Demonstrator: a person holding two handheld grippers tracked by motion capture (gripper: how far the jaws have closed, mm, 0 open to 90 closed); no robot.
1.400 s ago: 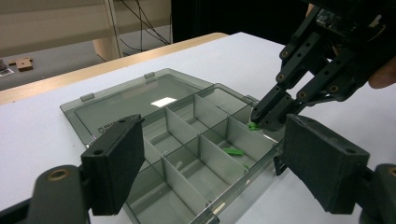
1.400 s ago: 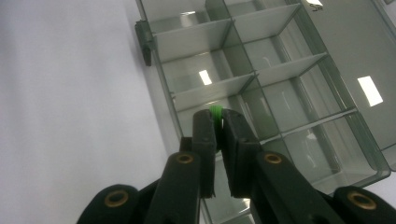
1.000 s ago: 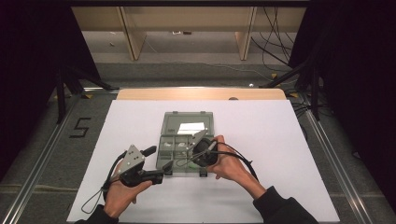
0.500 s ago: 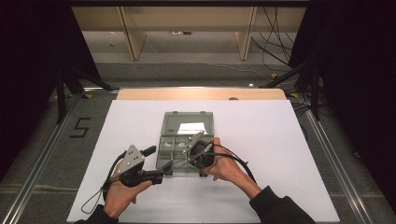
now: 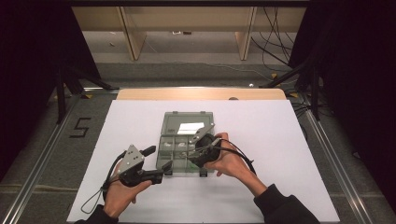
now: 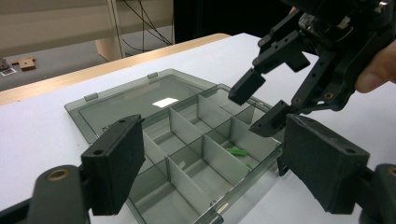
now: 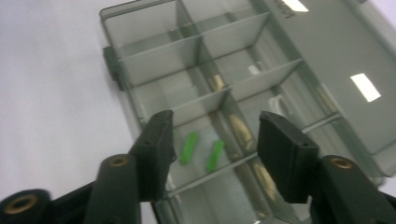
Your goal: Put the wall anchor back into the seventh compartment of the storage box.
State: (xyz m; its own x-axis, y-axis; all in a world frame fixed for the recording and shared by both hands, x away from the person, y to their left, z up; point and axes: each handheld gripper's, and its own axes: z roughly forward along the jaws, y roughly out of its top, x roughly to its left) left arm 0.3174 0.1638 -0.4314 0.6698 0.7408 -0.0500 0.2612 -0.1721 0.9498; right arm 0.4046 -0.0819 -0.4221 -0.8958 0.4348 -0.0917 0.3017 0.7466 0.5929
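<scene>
From the high view, a clear grey compartment box [image 5: 183, 149] lies open on the white bench [image 5: 280, 140], its lid folded flat away from the person. The left gripper [image 5: 161, 173] rests low at the box's near left corner, while the right gripper [image 5: 198, 148] hangs over the box's right-hand compartments. In the left gripper view, the left gripper's fingers [image 6: 114, 168] are spread wide on either side of the box's near corner with nothing between them and no clear contact with the wall. Beyond them the right gripper [image 6: 261, 105] points down over a compartment holding two green pieces [image 6: 236, 151]. In the right gripper view, its fingers [image 7: 156, 154] have just been opening and now stand apart and empty above the tray; two small green pieces [image 7: 201, 150] lie side by side at the bottom of the compartment directly below, with brass-coloured parts in neighbouring cells. The step in hand looks like dropping small parts into their cell. To do it well, the right gripper should lift straight up without brushing the thin dividers, and the left should steady the box so it does not slide.
</scene>
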